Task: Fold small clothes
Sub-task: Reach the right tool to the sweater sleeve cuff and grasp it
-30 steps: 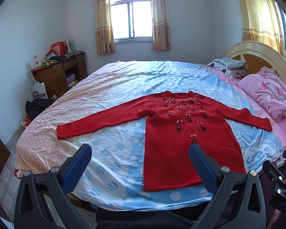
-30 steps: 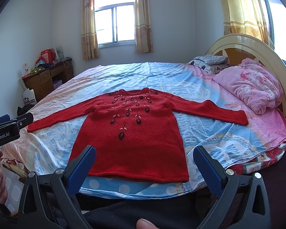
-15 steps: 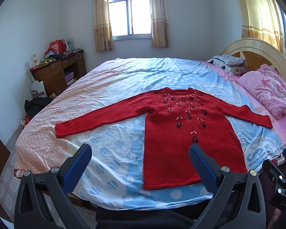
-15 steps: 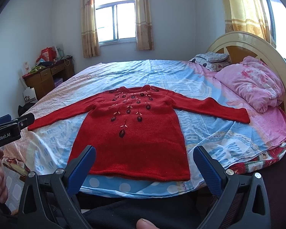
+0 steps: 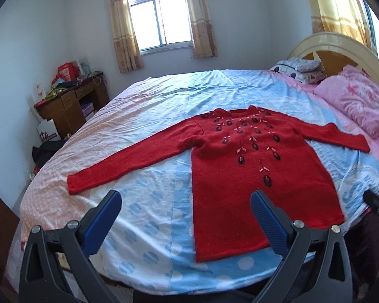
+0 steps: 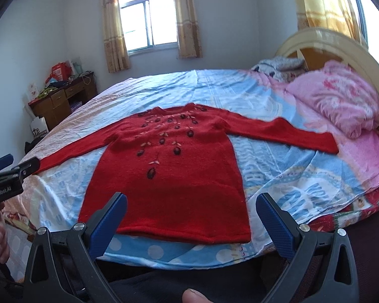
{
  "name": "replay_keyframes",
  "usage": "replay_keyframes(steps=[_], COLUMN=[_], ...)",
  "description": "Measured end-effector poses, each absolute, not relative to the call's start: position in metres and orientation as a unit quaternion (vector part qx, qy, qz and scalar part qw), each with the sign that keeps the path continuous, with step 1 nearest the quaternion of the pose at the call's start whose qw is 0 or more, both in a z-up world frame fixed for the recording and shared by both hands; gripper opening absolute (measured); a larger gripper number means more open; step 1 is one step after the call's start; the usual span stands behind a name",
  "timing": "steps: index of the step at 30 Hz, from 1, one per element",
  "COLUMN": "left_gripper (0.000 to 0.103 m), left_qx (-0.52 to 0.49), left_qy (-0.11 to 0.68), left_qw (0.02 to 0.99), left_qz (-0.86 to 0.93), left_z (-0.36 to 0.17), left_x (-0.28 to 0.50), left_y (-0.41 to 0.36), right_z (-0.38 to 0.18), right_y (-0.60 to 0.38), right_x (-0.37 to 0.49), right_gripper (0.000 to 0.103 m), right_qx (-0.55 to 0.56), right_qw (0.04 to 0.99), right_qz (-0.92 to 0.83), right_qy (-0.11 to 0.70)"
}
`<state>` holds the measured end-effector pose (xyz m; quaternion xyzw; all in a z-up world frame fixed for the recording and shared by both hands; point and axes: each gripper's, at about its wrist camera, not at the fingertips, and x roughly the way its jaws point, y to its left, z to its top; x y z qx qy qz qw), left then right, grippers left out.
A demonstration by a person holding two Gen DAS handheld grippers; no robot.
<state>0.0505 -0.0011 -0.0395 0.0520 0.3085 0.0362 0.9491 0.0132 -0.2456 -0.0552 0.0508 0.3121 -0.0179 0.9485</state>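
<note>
While both grippers hang short of the near edge of the bed [image 5: 164,96], a red sweater [image 5: 260,176] lies flat across the bedspread, front up, both sleeves stretched out sideways, nothing touching it.

At the left of the left wrist view stands a wooden desk [image 5: 70,106] heaped with clutter, a white paper bag [image 5: 47,131] leaning at its foot. Lower centre, the left gripper [image 5: 185,210] has its blue-padded jaws spread wide and empty, the sweater's hem showing between them. Only here does the whole left cuff show, at middle left.

From the right wrist view, that cuff is hidden behind the left gripper's body at the left edge, with fingers [image 6: 0,242] wrapped below it. The right gripper [image 6: 190,212] also gapes wide, holding nothing. A pink quilt [image 6: 341,103] bunches against the headboard [image 6: 341,43] at right.
</note>
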Motion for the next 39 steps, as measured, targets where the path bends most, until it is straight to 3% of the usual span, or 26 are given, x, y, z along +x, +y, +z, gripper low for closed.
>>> replay_keyframes(steps=[21, 36, 39], left_gripper=[0.103, 0.103, 0.103], left_qx=[0.079, 0.074, 0.066], left_qy=[0.347, 0.368, 0.372], left_qw=[0.932, 0.918, 0.915], left_qz=[0.070, 0.131, 0.143], left_z=[-0.102, -0.129, -0.131], left_x=[0.187, 0.256, 0.262], left_y=[-0.019, -0.003, 0.008], right_z=[-0.125, -0.143, -0.154], right_y=[-0.475, -0.629, -0.643], right_x=[0.134, 0.205, 0.218], right_gripper=[0.101, 0.080, 0.070], right_qx=[0.174, 0.231, 0.238], right_qw=[0.889, 0.837, 0.827], right_qz=[-0.196, -0.305, -0.305], right_qy=[0.376, 0.390, 0.408])
